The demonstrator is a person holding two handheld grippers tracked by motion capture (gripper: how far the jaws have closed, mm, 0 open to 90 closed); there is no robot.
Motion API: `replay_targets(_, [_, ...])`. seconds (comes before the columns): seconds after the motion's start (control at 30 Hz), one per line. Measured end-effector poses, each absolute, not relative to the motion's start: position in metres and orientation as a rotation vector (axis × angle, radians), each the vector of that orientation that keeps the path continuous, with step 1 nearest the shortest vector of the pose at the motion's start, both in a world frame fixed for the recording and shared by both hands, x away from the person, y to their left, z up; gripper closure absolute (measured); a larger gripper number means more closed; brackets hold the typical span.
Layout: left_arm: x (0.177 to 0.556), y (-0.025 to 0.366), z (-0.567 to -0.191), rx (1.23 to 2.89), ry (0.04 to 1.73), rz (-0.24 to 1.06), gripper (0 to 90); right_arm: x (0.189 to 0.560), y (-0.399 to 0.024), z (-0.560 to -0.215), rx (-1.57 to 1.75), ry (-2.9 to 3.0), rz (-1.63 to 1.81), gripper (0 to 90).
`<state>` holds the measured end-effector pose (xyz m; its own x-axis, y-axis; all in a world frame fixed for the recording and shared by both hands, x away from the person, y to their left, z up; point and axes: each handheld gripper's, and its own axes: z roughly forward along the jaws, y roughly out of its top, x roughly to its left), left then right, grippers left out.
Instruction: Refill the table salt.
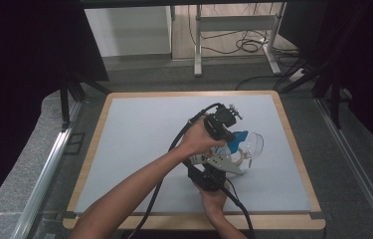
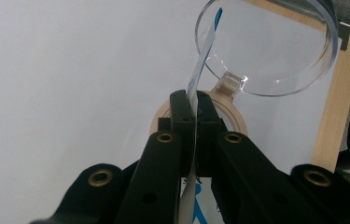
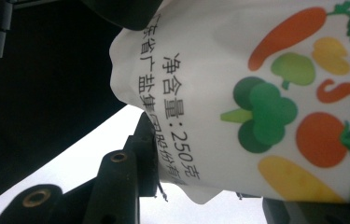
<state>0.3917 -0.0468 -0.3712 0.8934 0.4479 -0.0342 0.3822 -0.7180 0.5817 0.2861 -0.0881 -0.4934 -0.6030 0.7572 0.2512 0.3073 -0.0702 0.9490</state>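
L claw [image 2: 195, 109] clamps salt pouch [image 3: 256, 93] edge; R claw [image 3: 200, 186] grips its corner. Risk: spill past glass bowl [image 2: 266, 51] onto bench [image 1: 139, 144] if pouch tilts.

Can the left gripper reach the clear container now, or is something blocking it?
Probably not to grasp it: the left gripper is shut on the bag edge. The clear container sits just ahead, nothing else between.
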Motion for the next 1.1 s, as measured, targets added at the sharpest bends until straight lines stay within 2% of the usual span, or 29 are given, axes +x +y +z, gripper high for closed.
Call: replay_targets(1.1, [0.391, -0.0499, -0.3718, 2.46, 0.593, 0.146, 90.0, 0.2859, -0.0902, -0.4891, 1.143, 1.837, 1.734, 60.8])
